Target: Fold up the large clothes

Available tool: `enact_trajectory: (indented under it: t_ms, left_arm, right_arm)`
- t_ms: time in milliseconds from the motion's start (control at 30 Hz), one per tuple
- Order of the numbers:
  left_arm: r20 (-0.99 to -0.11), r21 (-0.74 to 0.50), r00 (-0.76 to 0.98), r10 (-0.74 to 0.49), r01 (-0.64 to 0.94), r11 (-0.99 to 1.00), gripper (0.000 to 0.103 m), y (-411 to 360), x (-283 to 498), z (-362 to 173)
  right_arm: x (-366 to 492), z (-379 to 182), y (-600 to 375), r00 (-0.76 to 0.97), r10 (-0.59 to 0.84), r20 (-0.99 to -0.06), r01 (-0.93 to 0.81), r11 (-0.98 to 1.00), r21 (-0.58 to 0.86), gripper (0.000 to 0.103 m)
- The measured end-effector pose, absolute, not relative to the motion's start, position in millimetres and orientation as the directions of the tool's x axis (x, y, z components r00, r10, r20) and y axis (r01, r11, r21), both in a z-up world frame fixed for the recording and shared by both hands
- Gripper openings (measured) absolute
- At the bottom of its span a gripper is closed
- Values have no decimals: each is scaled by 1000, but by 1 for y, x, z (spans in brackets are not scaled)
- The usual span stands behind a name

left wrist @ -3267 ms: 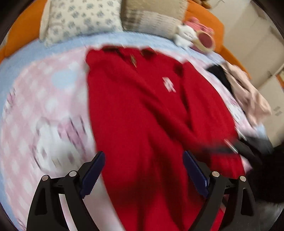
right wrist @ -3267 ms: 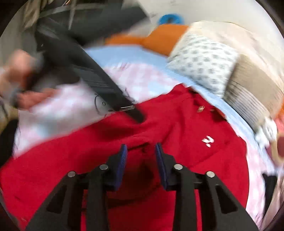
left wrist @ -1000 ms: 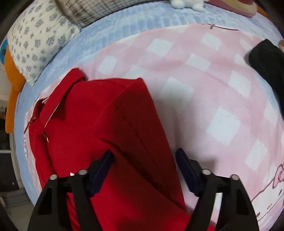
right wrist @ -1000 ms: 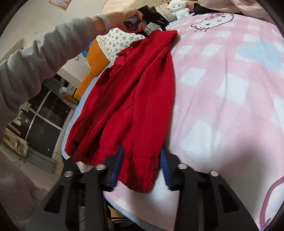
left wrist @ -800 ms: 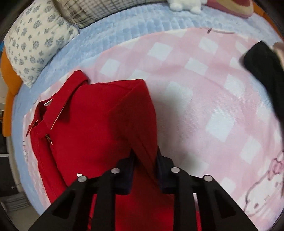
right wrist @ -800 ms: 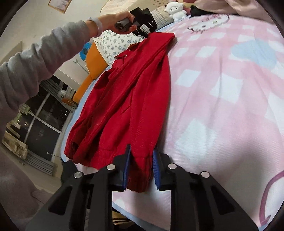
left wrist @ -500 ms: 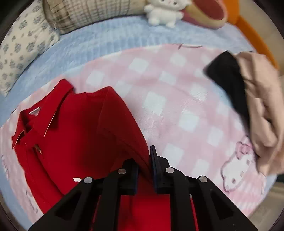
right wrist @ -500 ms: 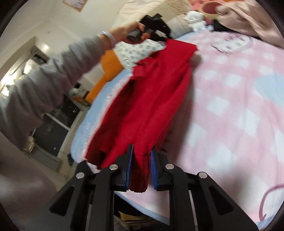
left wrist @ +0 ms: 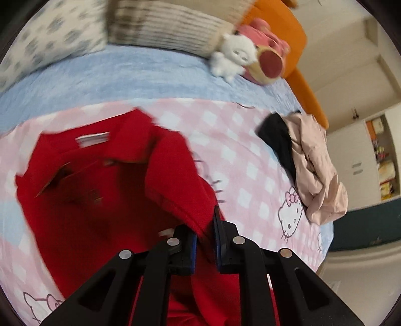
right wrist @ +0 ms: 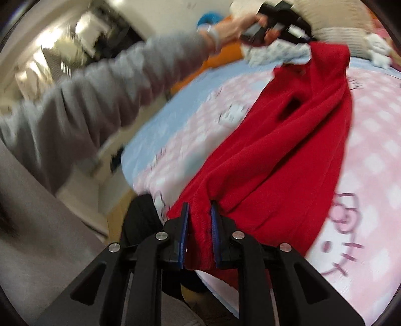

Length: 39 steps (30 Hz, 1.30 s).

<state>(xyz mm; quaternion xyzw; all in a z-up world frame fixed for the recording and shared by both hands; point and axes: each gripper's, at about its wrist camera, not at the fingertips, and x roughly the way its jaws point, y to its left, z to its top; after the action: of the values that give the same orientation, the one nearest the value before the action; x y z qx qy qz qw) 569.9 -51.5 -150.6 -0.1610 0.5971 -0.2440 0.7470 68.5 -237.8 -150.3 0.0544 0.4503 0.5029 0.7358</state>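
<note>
A red collared garment (left wrist: 100,190) lies folded lengthwise on a pink checked Hello Kitty blanket (left wrist: 250,155). My left gripper (left wrist: 204,233) is shut on the garment's shoulder edge near the collar and lifts it. My right gripper (right wrist: 199,220) is shut on the garment's hem (right wrist: 200,240) at the bed's near edge. In the right wrist view the garment (right wrist: 288,150) stretches taut from my right gripper up to the left gripper (right wrist: 278,17), held by a grey-sleeved arm (right wrist: 100,92).
A beige and black pile of clothes (left wrist: 313,165) lies on the blanket to the right. Pillows (left wrist: 163,22), a white plush toy (left wrist: 233,57) and a pink cushion (left wrist: 268,57) sit at the head. The bed edge (right wrist: 225,283) and floor are below my right gripper.
Both grippers closed on the garment, the left on the shoulder, the right on the hem, then lifted it and carried it across the blanket. The garment now hangs stretched between them.
</note>
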Motion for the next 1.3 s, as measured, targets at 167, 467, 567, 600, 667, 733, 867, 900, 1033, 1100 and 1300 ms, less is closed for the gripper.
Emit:
enact_trajectory:
  t_ms: [167,467,567,600,667,733,867,900,1033,1100,1300]
  left_arm:
    - [-866,-452,190,-463,104,886,20,-9,576,-209]
    - [-810,-505,325,-488,35,862,53,23,553,-224]
    - [-812,-396,416,-409,122,910,77,21,524,-167]
    - [-798,-382,443,-409,153,911,81,23,511,-146]
    - [-773,-373,468,-429,212,903,84,25,487,-117]
    - [-764,-369,452,-461,279,886,84,15,457,-102]
    - [-758,-418,351,-550,386,822,82,-8,395,-122]
    - [-759,-436,311,-571,409,802,82,-15,377,-136]
    - [-856,-351,214,-471,427,833,81,-38,345,-204]
    - [-882,-294,228,-413,419,859,81,-41,341,-226]
    - [-846,-363,246,-474,384,849,84,-32,315,-185]
  right_arm:
    - [57,-193,-199,45,680,-732,-700,544,463,17]
    - [55,-196,-198,62,636,-769,-685,587,431,28]
    - [49,-170,-211,50,687,-725,-695,545,469,42]
    - [48,-160,-219,50,713,-699,-696,527,488,42]
    - [47,-148,-230,104,718,-689,-710,538,454,42]
    - [45,-142,-236,193,675,-712,-715,594,369,41]
    - [50,-158,-240,260,626,-735,-666,667,333,34]
    - [50,-168,-236,257,621,-740,-654,676,340,34]
    - [52,-200,-234,241,613,-753,-602,702,379,35]
    - [54,-211,-229,259,607,-751,-601,710,367,34]
    - [62,-189,-238,265,637,-724,-602,696,392,53]
